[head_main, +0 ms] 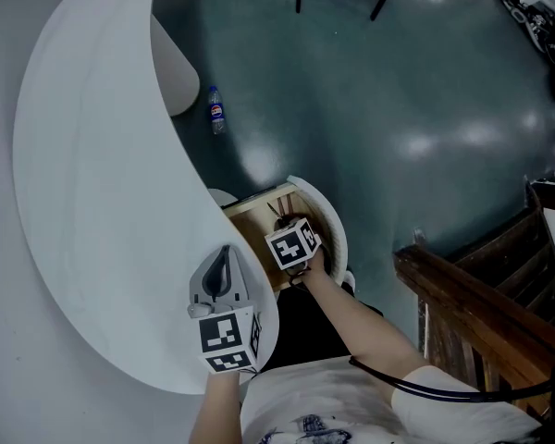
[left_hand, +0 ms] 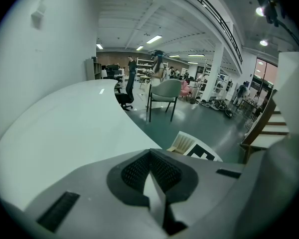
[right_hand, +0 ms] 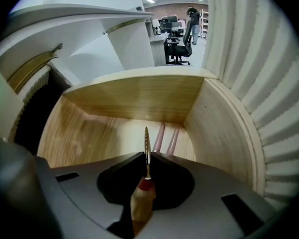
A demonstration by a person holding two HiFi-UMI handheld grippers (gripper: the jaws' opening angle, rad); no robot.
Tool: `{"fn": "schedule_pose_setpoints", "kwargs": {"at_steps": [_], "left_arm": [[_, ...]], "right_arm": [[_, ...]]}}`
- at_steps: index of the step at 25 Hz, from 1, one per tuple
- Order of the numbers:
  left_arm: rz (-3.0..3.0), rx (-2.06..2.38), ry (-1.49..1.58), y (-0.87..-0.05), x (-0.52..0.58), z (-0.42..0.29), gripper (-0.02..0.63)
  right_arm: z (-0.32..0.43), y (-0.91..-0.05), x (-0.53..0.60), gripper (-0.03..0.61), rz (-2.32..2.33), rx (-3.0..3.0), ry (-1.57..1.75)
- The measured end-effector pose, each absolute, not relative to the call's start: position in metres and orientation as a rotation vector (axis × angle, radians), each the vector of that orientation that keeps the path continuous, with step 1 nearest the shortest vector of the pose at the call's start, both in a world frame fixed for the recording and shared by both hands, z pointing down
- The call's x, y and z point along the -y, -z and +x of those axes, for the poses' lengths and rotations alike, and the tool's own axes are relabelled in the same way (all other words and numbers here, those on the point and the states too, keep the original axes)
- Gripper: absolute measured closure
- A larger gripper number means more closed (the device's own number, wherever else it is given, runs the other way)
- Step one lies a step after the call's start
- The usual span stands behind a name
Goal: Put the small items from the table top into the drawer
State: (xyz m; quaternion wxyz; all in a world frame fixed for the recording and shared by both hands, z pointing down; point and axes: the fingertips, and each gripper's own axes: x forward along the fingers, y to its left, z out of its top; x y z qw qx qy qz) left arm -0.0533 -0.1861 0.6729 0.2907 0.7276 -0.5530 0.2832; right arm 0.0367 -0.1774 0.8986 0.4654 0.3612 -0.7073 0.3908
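Fingers of right gripper (right_hand: pixel 146 156) pinching wooden-handled tool (right_hand: pixel 141 199), left gripper (left_hand: pixel 150 156) closed, empty

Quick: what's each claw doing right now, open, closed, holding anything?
Left claw: closed, empty.
Right claw: closed on a thin tool with a wooden handle, red band and gold-coloured metal blade, over the light wooden drawer.

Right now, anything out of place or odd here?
Only the bottle on the floor beside the table looks stray; I can't tell whether it is upright or tipped. The open drawer looks tidy, and the right tongs grip a thin wooden-handled tool straight.
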Motion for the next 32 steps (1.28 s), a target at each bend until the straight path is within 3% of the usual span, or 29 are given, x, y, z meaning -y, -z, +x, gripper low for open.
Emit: {"fn": "schedule_pose_setpoints", "kwargs": {"at_steps": [20, 32], "left_arm": [[1.911, 1.477, -0.692, -0.67, 0.178, -0.065, 0.591], [1.887, 1.598, -0.653, -0.62, 0.152, -0.065, 0.591]], "right_arm": [[0.033, -0.888, 0.175, 0.525, 0.876, 1.754, -0.937], [0.031, -0.779, 0.182, 0.525, 0.884, 1.936, -0.897]]}}
